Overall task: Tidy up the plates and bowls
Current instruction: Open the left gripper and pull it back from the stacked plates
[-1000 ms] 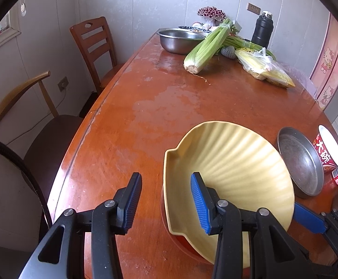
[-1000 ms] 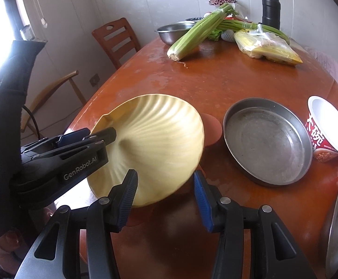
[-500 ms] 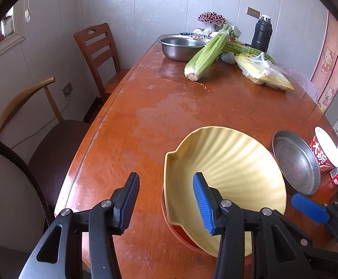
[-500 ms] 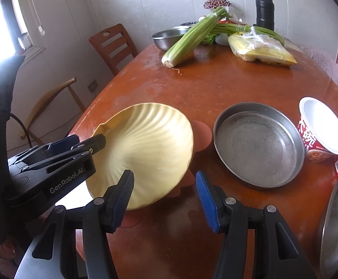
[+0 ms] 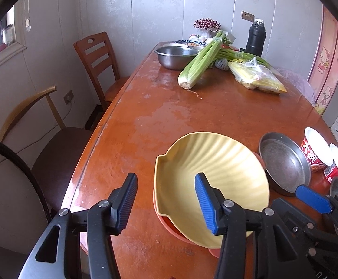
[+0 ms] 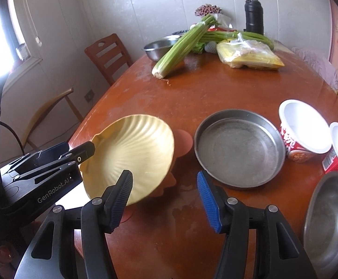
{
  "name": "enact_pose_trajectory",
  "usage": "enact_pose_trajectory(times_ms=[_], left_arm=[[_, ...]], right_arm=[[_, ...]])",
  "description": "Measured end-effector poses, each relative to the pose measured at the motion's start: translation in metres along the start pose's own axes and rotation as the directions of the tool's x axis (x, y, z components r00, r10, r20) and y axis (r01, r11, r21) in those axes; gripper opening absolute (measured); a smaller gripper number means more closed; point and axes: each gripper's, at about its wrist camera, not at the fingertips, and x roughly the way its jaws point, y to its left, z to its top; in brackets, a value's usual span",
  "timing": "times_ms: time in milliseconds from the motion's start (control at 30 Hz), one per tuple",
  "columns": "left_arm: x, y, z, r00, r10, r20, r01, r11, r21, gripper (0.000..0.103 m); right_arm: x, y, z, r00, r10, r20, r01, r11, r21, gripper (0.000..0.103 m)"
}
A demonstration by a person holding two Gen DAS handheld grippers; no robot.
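Two grippers hang over the wooden table [image 5: 192, 116]. Our left gripper [image 5: 165, 202] and right gripper [image 6: 165, 196] are both opening, nothing pinched between them. The yellow shell-shaped plate [image 5: 213, 174] sits lower centre, stacked on an orange dish [image 5: 169, 224], beside the round steel pan [image 6: 239, 147].

Both tools wider, off yellow plate [image 5: 211, 181]

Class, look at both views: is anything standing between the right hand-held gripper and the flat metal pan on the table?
Nothing visible does. The right hand-held gripper, jaws opening and empty, has only bare table between it and the metal pan. The yellow shell plate sits off to the pan's left, not in the path.
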Motion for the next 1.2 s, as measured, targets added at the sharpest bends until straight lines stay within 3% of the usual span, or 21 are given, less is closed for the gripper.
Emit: enact_pose_trajectory(times_ms=[667, 1200], left_arm=[[-0.043, -0.036, 0.004, 0.998, -0.028, 0.057, 0.025, 0.998, 0.062, 0.052], [-0.056, -0.083, 0.005, 0.996, -0.049, 0.073, 0.039, 0.991, 0.128, 0.052]], right_arm=[[-0.056, -0.016, -0.003, 0.995, 0.018, 0.098, -0.018, 1.000, 0.003, 0.060], [-0.092, -0.061, -0.008, 0.989, 0.008, 0.150, -0.020, 0.997, 0.076, 0.060]])
